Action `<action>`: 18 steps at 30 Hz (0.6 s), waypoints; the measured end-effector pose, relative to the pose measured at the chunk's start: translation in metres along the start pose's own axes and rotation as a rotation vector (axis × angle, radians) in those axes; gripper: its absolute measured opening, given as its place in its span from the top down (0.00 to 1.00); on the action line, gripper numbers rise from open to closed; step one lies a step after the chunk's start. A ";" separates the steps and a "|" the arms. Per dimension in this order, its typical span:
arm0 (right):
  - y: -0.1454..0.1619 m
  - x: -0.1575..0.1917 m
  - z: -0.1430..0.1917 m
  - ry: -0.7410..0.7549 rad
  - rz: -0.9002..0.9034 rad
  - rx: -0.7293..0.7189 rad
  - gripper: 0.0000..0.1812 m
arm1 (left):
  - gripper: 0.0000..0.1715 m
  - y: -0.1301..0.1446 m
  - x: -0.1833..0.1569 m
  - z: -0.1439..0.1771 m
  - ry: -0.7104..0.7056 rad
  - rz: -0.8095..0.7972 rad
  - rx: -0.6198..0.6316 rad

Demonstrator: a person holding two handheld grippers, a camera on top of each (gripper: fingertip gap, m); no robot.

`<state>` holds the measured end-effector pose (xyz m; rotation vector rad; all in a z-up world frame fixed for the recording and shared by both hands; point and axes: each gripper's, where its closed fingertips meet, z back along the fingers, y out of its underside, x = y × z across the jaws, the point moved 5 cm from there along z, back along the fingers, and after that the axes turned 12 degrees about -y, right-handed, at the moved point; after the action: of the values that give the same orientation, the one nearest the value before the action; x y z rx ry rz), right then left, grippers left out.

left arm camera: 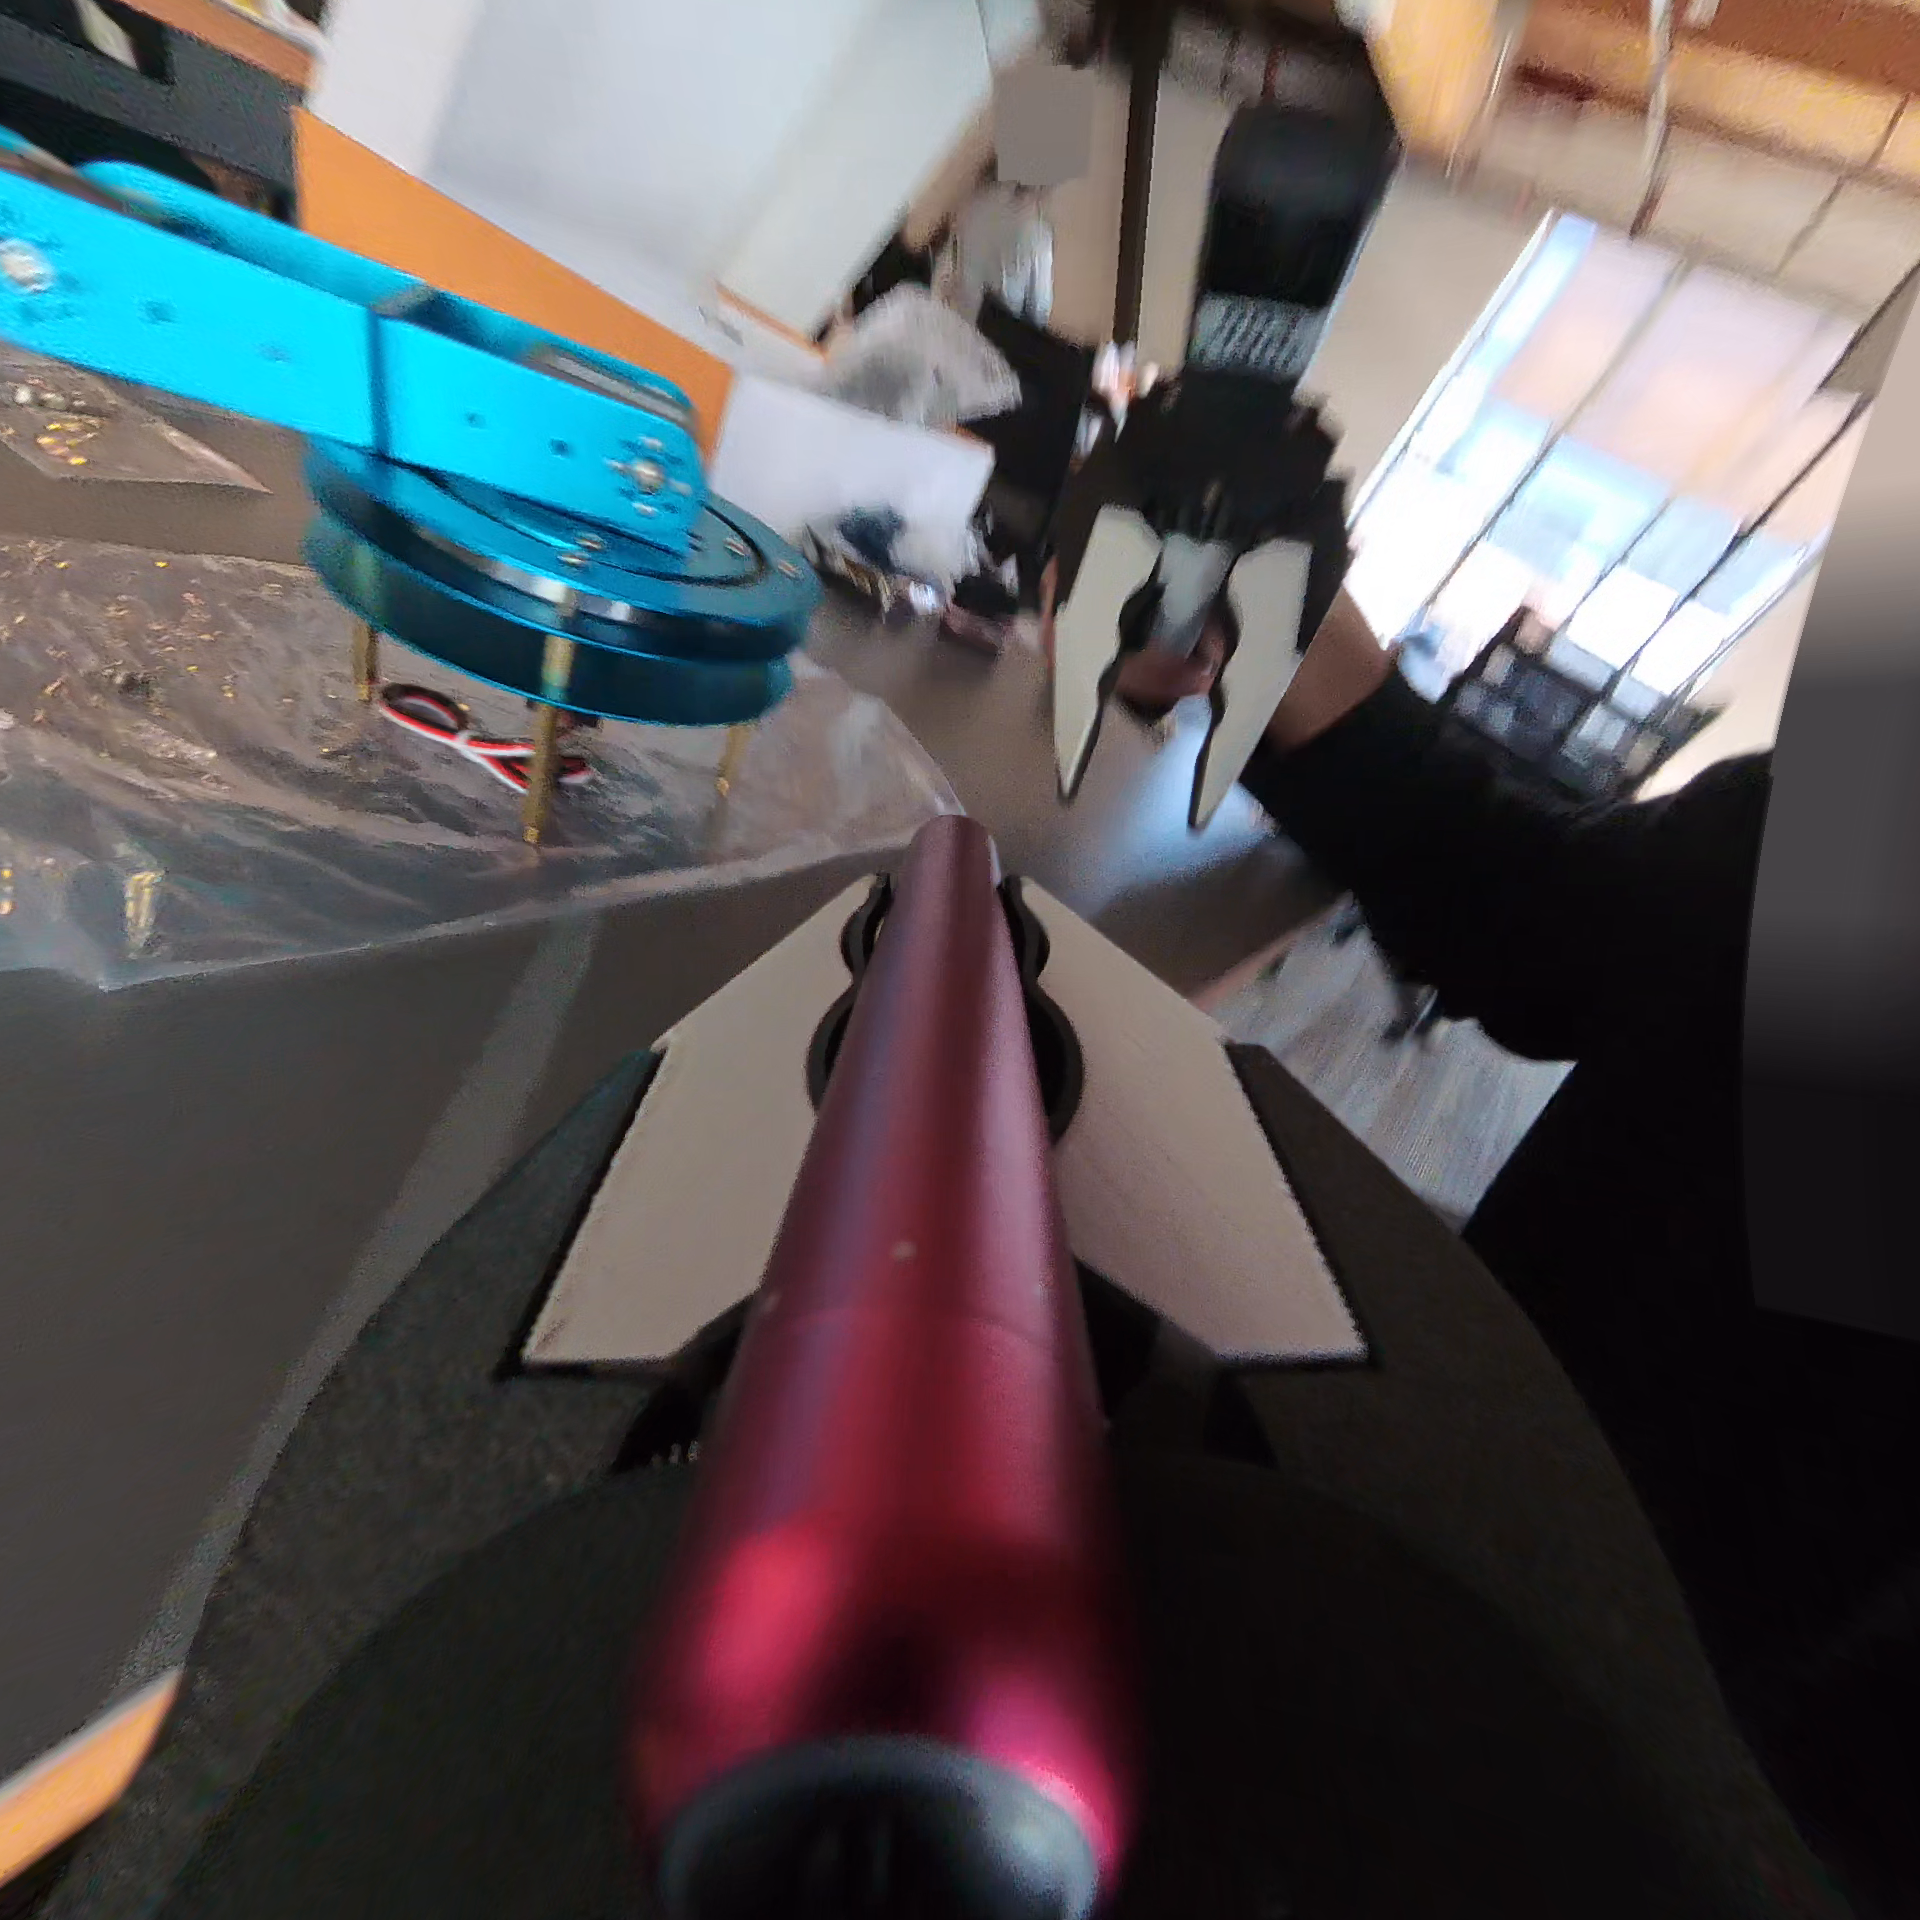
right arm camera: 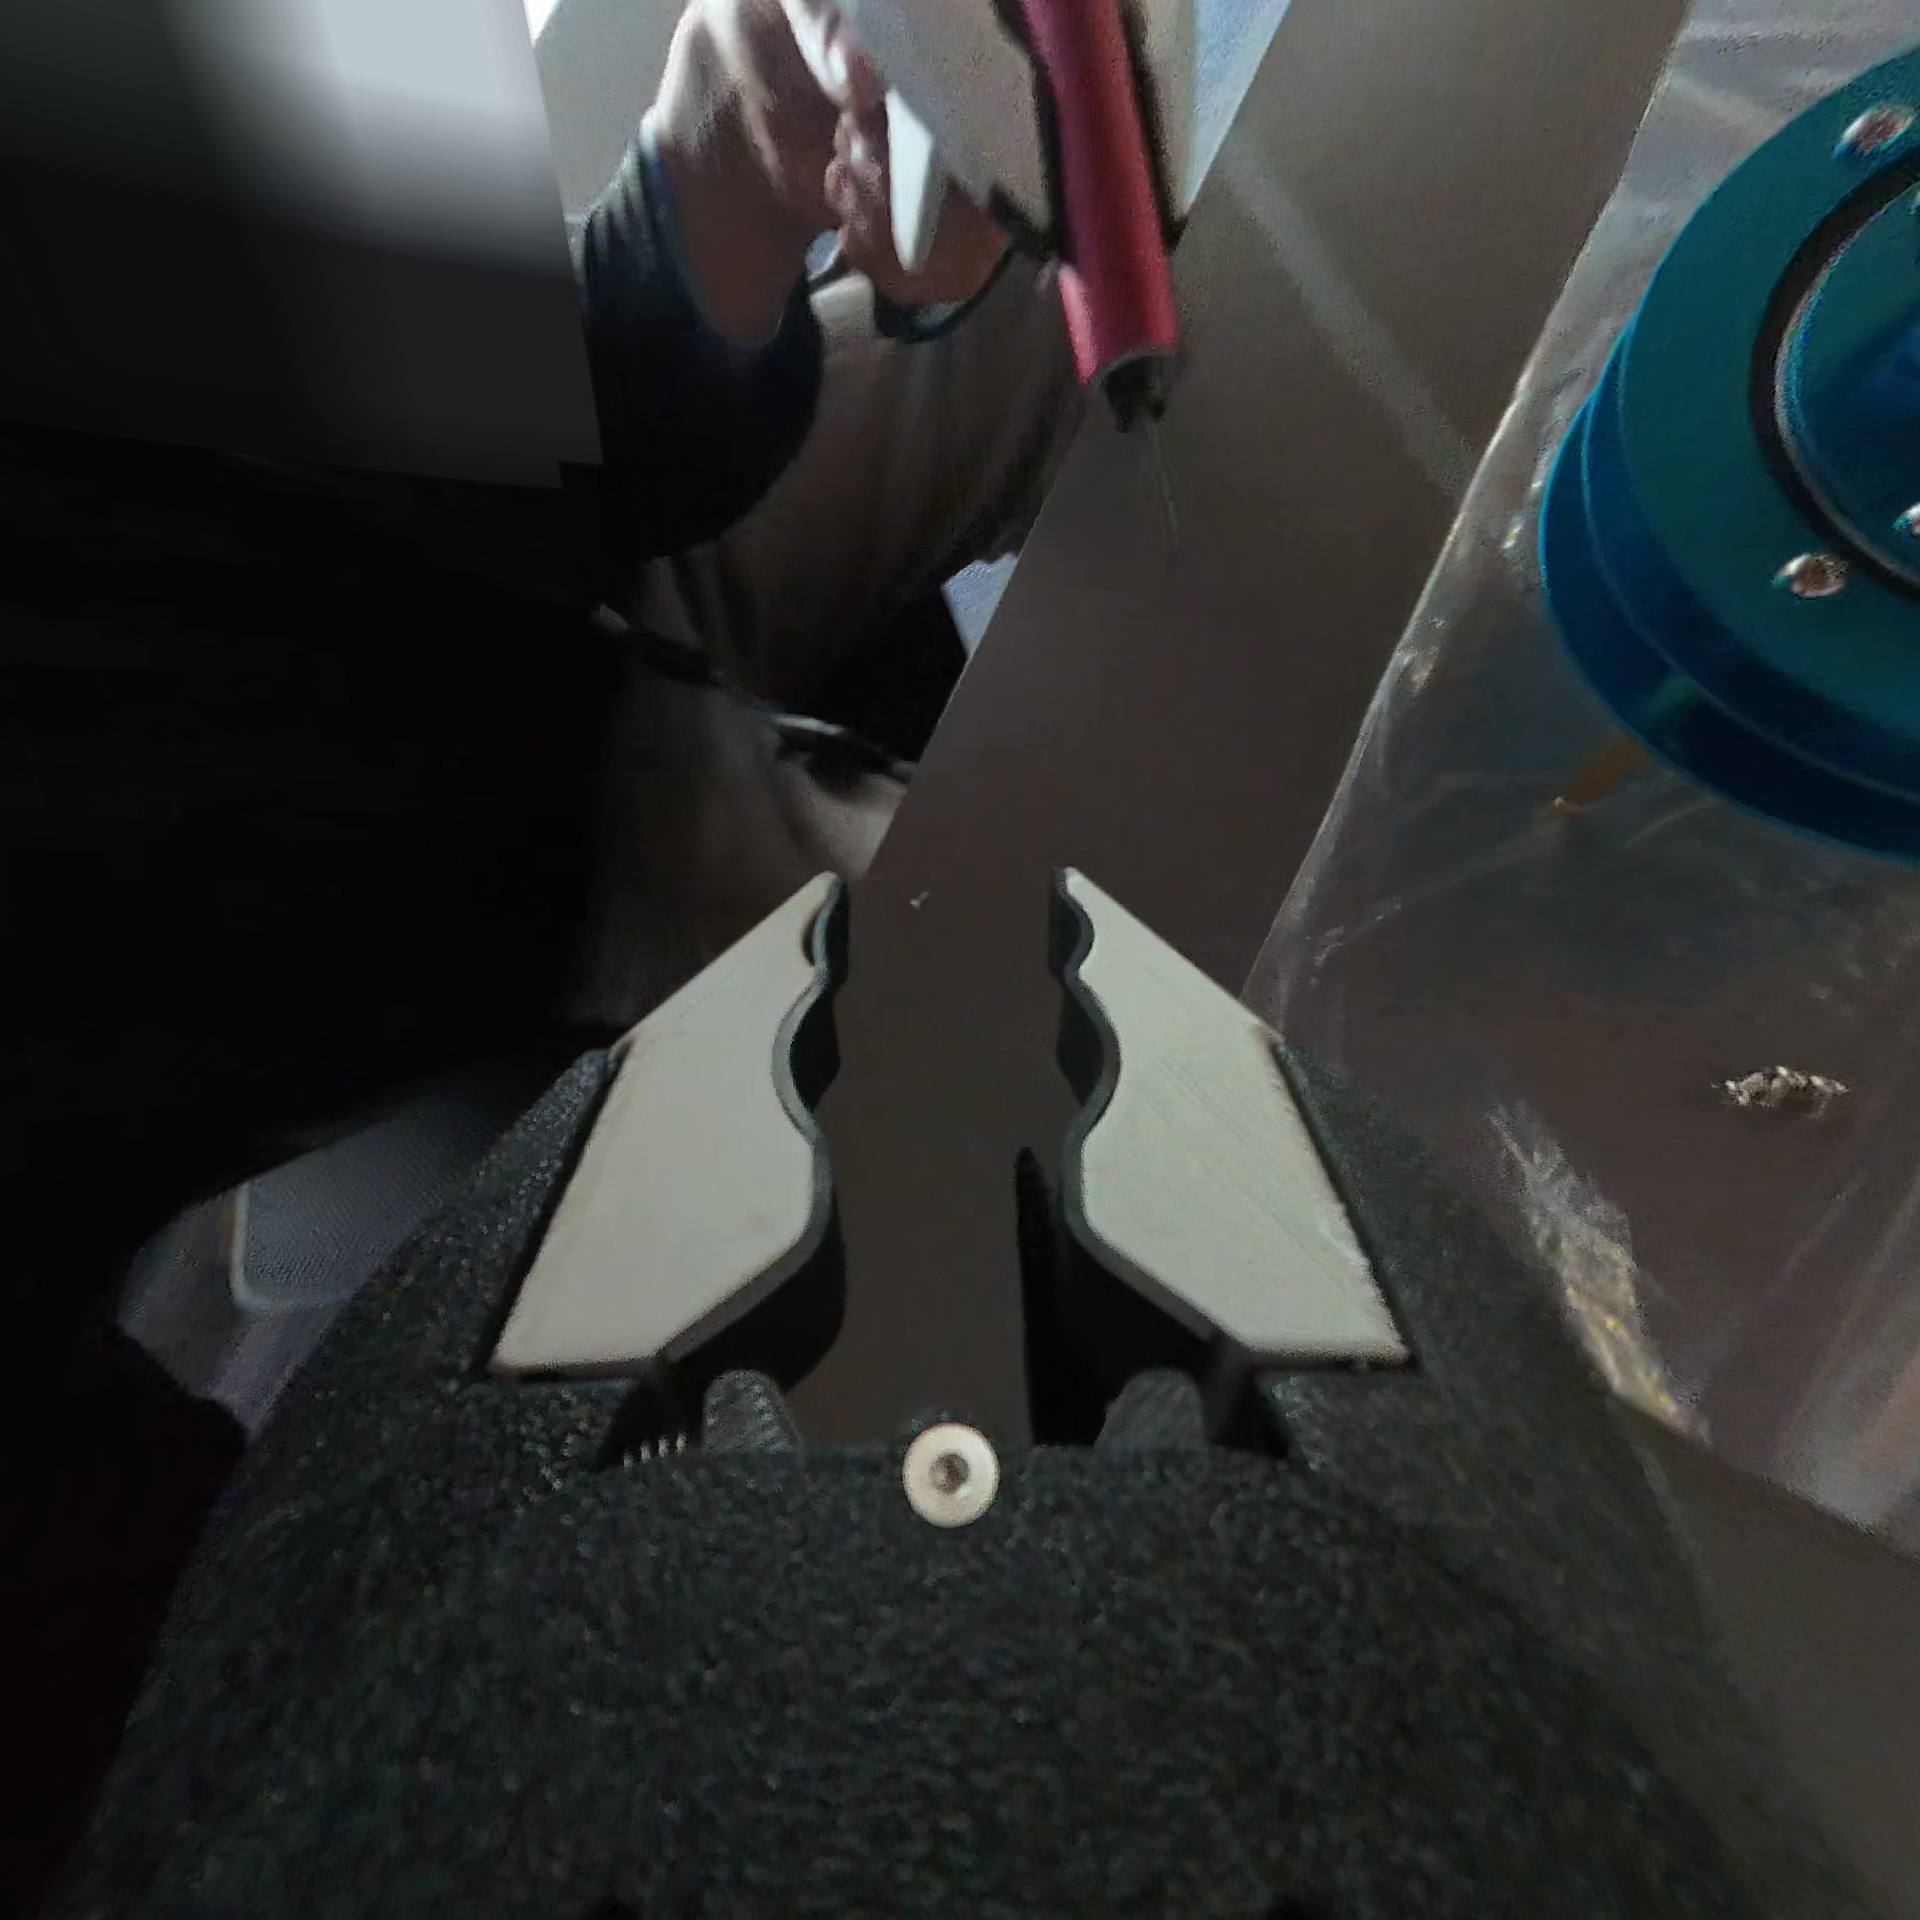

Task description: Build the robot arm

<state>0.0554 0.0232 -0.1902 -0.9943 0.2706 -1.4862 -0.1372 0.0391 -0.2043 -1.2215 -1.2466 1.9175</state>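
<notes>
Left hand-held gripper (left arm camera: 940, 894): clamped on red tool (left arm camera: 914, 1247), near blue disc assembly (left arm camera: 561, 582) on desk (left arm camera: 260, 1143). Right hand-held gripper (right arm camera: 948, 894): parted, empty.

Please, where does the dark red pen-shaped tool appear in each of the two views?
Left wrist view: red tool at centre, running bottom to middle, clamped in this gripper's jaws.
Right wrist view: near top centre, thin tip pointing down.
Shared landmark: blue round base on clear plastic.
</notes>
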 end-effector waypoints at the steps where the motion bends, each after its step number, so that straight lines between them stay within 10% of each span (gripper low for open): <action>1: 0.000 0.008 -0.001 0.054 0.011 -0.023 0.80 | 0.88 -0.001 -0.007 0.004 0.000 -0.028 0.018; 7: 0.018 0.043 -0.019 0.347 -0.030 -0.111 0.82 | 0.88 0.029 -0.057 0.025 -0.012 -0.148 0.033; 18: 0.019 0.146 -0.039 0.796 -0.116 -0.991 0.84 | 0.88 0.069 -0.089 0.021 -0.109 -0.229 -0.047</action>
<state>0.0619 -0.1275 -0.1663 -1.1059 1.6602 -1.8229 -0.1141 -0.0706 -0.2287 -0.9607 -1.4286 1.8160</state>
